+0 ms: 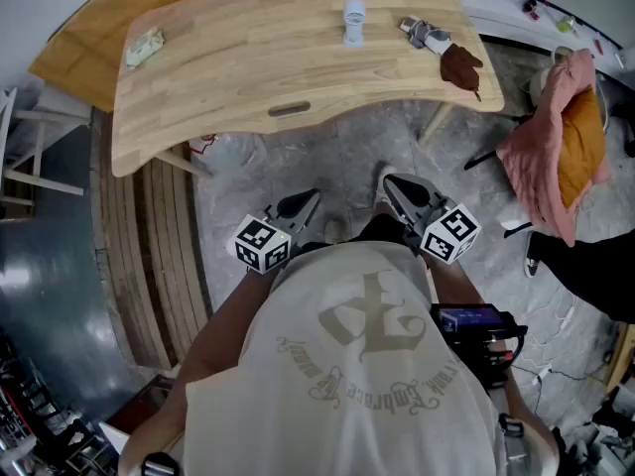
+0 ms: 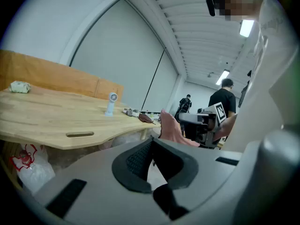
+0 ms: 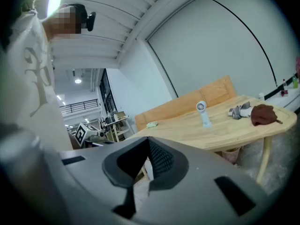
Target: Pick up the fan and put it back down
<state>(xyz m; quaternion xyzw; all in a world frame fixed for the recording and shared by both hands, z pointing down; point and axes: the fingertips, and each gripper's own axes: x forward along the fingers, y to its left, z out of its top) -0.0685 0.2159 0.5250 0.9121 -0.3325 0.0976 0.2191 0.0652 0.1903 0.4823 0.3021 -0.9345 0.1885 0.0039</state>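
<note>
Two tools [image 1: 312, 196] [image 1: 389, 179] well short of fan [image 1: 353, 22]

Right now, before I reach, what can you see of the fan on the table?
The fan is a small handheld one, pale blue-white and plastic-looking, with a round grilled head above a straight handle. It stands upright on its base on the wooden table, toward the far side near the middle, apart from the grey bundle to its right. Only the tabletop touches it.
</note>
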